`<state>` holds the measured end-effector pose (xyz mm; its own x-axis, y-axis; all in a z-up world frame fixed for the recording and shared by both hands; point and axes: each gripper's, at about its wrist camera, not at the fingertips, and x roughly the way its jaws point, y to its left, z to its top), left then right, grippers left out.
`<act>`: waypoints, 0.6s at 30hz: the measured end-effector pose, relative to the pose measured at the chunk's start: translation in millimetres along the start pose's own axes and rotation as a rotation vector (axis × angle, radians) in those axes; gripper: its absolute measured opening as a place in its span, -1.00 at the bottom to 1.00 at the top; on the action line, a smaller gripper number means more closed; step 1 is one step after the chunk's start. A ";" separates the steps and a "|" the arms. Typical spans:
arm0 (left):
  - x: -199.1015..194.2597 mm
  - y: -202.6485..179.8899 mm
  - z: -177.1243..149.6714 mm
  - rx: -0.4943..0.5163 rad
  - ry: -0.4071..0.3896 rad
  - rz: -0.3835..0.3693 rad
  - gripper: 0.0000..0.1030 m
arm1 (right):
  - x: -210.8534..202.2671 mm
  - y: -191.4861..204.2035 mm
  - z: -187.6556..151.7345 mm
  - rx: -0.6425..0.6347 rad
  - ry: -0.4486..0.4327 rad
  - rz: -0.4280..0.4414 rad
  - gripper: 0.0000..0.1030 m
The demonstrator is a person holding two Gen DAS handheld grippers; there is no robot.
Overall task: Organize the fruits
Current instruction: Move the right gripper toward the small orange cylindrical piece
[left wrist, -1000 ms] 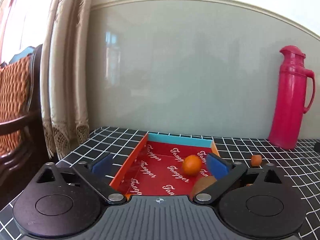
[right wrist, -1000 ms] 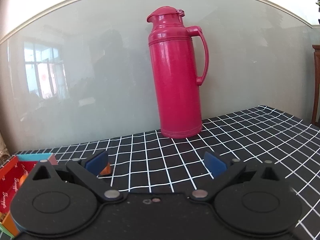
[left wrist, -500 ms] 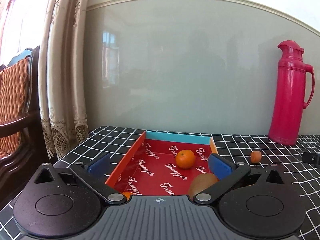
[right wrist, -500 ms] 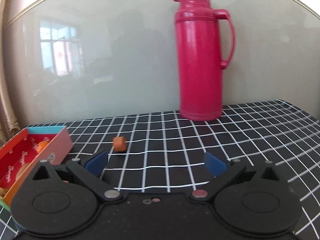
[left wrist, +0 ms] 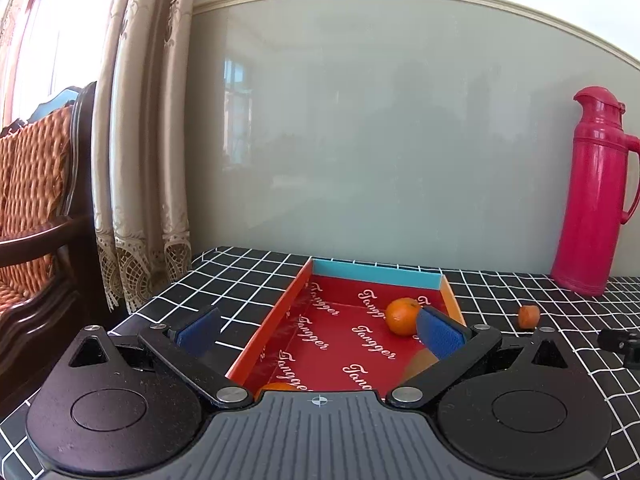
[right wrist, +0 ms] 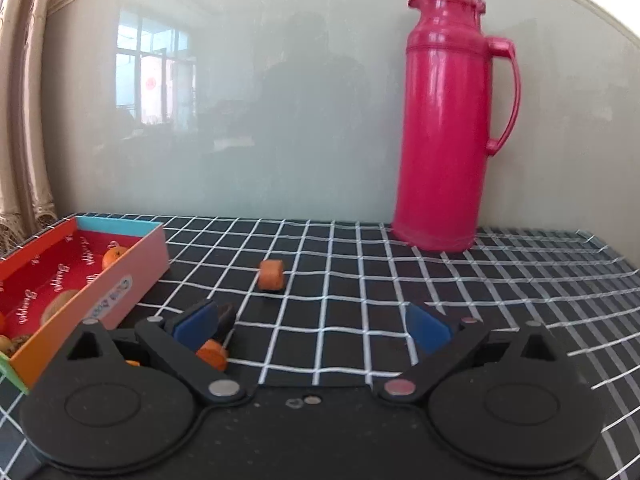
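A shallow red box (left wrist: 348, 344) lies on the black grid-patterned tablecloth (right wrist: 360, 280) near its left edge, long axis running from the near side toward the grey wall panel (left wrist: 380, 140). Its lining repeats the script word "Tangger" in white; the far end wall is blue. Blue lettering on the pink outer side is too blurred to read. Inside, a round orange (left wrist: 403, 316) rests toward the far right corner, a brown kiwi (right wrist: 60, 304) sits nearer, and another orange fruit (left wrist: 278, 387) peeks at the near end.

The left gripper (left wrist: 320, 330) hovers over the box's near end, fingers spread wide and empty. The right gripper (right wrist: 312, 328) is likewise released, holding nothing.

A small orange cylinder (right wrist: 271, 275) lies on its side on the cloth right of the box; another orange piece (right wrist: 212, 354) lies beside the right gripper's left finger. A pink thermos (right wrist: 448, 120) stands upright at the back edge, handle to the right.
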<state>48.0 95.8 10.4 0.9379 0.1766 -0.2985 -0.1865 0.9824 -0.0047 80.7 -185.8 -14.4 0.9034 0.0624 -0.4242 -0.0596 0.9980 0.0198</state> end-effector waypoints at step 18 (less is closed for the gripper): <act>11.1 22.5 -5.0 0.011 0.043 0.070 1.00 | 19.8 26.2 -3.8 -0.066 0.071 0.039 0.88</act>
<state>52.7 119.6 2.2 0.9093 0.2420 -0.3385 -0.2475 0.9685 0.0275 95.4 -158.4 -25.7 0.8675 0.0978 -0.4877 -0.1239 0.9921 -0.0214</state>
